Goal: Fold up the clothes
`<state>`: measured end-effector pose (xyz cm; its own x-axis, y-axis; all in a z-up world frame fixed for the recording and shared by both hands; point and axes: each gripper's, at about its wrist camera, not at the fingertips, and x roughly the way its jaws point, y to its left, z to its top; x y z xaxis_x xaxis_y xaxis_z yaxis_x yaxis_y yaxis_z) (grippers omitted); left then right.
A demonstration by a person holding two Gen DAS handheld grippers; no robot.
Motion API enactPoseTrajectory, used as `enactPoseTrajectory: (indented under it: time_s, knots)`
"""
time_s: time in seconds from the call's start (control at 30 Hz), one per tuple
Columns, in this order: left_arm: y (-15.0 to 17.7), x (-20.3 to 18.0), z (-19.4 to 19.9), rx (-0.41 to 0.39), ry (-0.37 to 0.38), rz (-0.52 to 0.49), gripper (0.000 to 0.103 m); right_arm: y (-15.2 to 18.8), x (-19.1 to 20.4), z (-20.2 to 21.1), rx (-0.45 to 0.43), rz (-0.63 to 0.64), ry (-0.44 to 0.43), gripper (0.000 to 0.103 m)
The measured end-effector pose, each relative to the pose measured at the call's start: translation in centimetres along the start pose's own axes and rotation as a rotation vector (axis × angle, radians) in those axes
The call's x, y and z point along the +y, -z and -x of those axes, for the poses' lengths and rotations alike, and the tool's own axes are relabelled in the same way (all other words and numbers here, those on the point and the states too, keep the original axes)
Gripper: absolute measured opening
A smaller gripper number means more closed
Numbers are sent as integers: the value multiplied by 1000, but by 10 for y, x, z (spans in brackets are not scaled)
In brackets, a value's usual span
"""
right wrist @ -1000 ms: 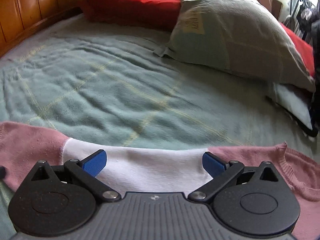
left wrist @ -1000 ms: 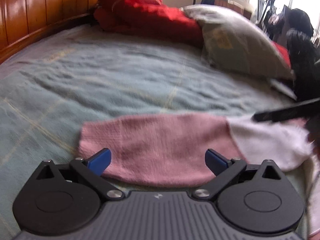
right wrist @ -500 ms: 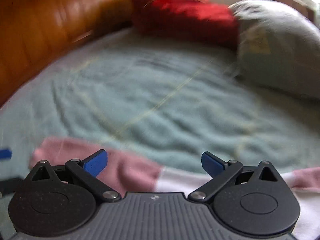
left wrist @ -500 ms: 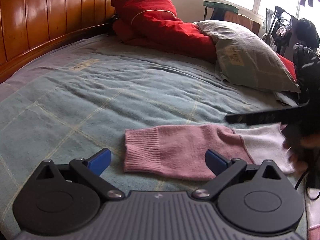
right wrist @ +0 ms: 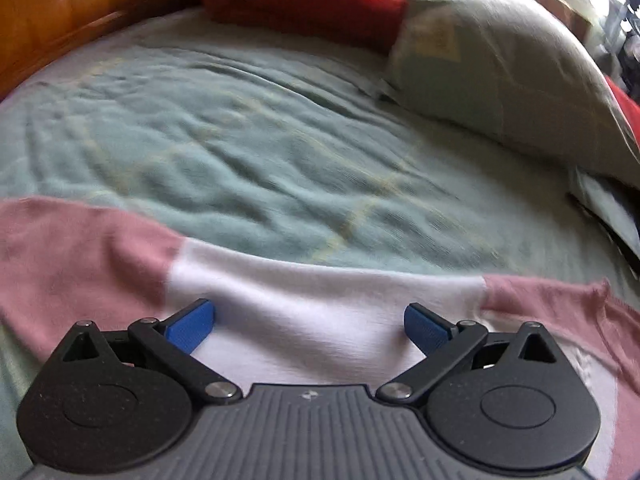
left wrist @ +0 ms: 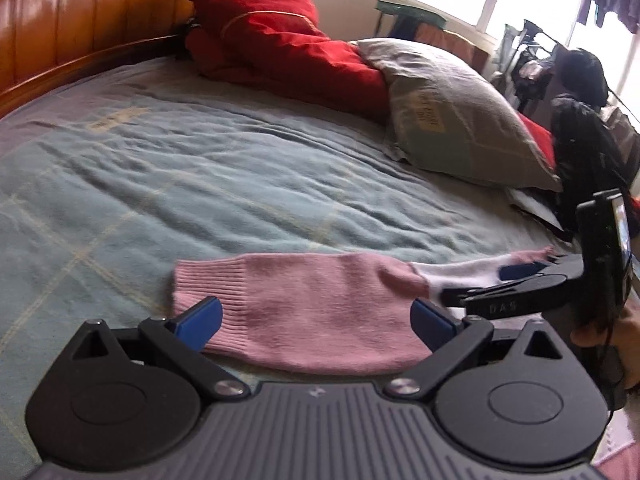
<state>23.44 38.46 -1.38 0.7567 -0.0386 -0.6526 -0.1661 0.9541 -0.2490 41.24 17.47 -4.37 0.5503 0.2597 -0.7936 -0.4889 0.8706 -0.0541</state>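
A pink and white knit sweater lies flat on the bed. Its pink sleeve (left wrist: 304,312) stretches across the left wrist view, ribbed cuff toward the left. My left gripper (left wrist: 316,320) hovers open over that sleeve with nothing between its blue pads. In the right wrist view the white chest panel (right wrist: 312,308) sits between pink parts (right wrist: 72,256). My right gripper (right wrist: 308,326) stands open above the white panel. The right gripper's body (left wrist: 536,284) also shows at the right of the left wrist view, over the white part, held by a hand (left wrist: 624,344).
The bed is covered by a pale green checked blanket (left wrist: 200,184). A grey-green pillow (left wrist: 452,116) and a red quilt (left wrist: 276,40) lie at the far side. A wooden headboard (left wrist: 60,20) runs along the left. Dark clothes (left wrist: 580,160) hang at the right edge.
Both grippers have shifted over the sweater while staying open. The left view came closer to the pink sleeve; the right view swung back right from the sleeve to the white panel.
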Motion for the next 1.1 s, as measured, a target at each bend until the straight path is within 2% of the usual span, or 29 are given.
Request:
enactPoseTrajectory:
  time_s: [0.13,0.2,0.23,0.33,0.4,0.5,0.6,0.67,0.77,0.97,1.1]
  knots:
    - [-5,-8,-7,-8,39,-14,100,17,8,33,-57,16,-72,103]
    - [-9,-13,-17,-14,66,-17,100,28,12,40,-64,23,-137,103]
    - [-11,-15,-28,-8,89,-17,100,34,12,38,-40,10,-166,103]
    - [-8,-15,-60,57,58,8,100,52,13,34,16,-38,-252,103]
    - [1,-13,-75,131,29,-2,100,63,14,41,-7,-28,-264,103]
    - [13,-20,-67,128,15,-83,101,70,10,52,-19,2,-292,103]
    - [3,-32,-57,186,0,-87,100,64,4,61,-46,14,-320,103]
    - [-7,-37,-52,167,105,-51,100,58,0,60,-100,9,-331,103]
    - [-18,-51,-60,181,253,6,100,56,-4,55,-84,-38,-341,103]
    - [-33,-99,-114,311,391,5,100,78,-11,69,-55,-51,-313,103]
    - [-27,-103,-135,351,391,55,100,91,-16,90,-80,-56,-285,103]
